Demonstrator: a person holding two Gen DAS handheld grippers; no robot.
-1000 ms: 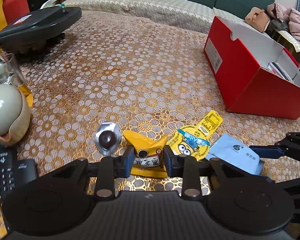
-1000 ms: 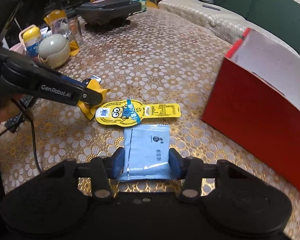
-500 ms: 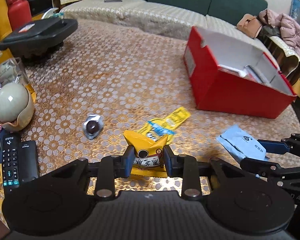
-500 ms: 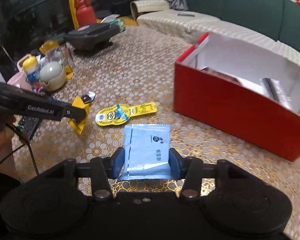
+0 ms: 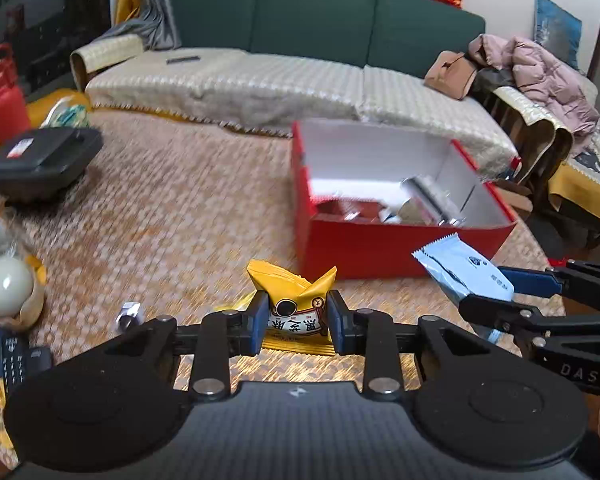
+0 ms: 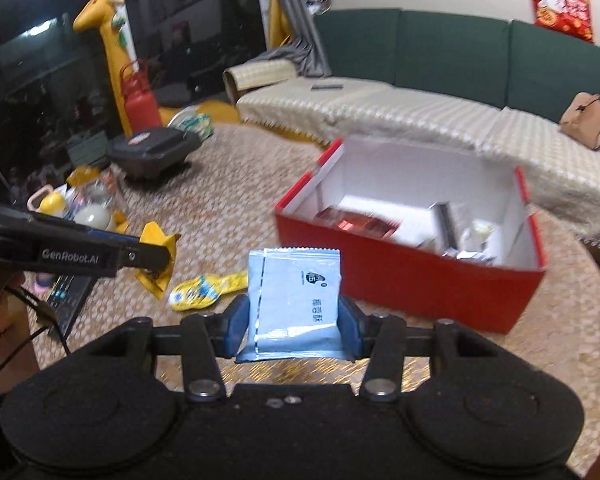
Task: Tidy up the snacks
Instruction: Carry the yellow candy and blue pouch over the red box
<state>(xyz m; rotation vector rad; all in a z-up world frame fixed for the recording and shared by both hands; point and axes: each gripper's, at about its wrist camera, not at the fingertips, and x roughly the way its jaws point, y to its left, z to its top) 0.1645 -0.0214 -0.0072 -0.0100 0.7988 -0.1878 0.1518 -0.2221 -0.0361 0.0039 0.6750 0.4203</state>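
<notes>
My left gripper [image 5: 296,322] is shut on a yellow snack packet [image 5: 294,294] and holds it above the table; it also shows in the right wrist view [image 6: 156,258]. My right gripper [image 6: 294,326] is shut on a pale blue snack packet [image 6: 296,300], seen from the left wrist too [image 5: 462,270]. An open red box [image 5: 380,240] [image 6: 400,276] with several snacks inside stands ahead of both. A yellow minion packet [image 6: 206,290] and a small silver-wrapped sweet [image 5: 128,314] lie on the table.
A black appliance [image 5: 40,160], a pale egg-shaped cup [image 5: 8,286] and a remote [image 5: 14,358] sit at the table's left. A green sofa with a beige cover [image 5: 300,84] lies behind the table. A red extinguisher [image 6: 140,100] stands far left.
Both grippers have risen from the table with their packets and moved toward the red box, which now shows its inside.
</notes>
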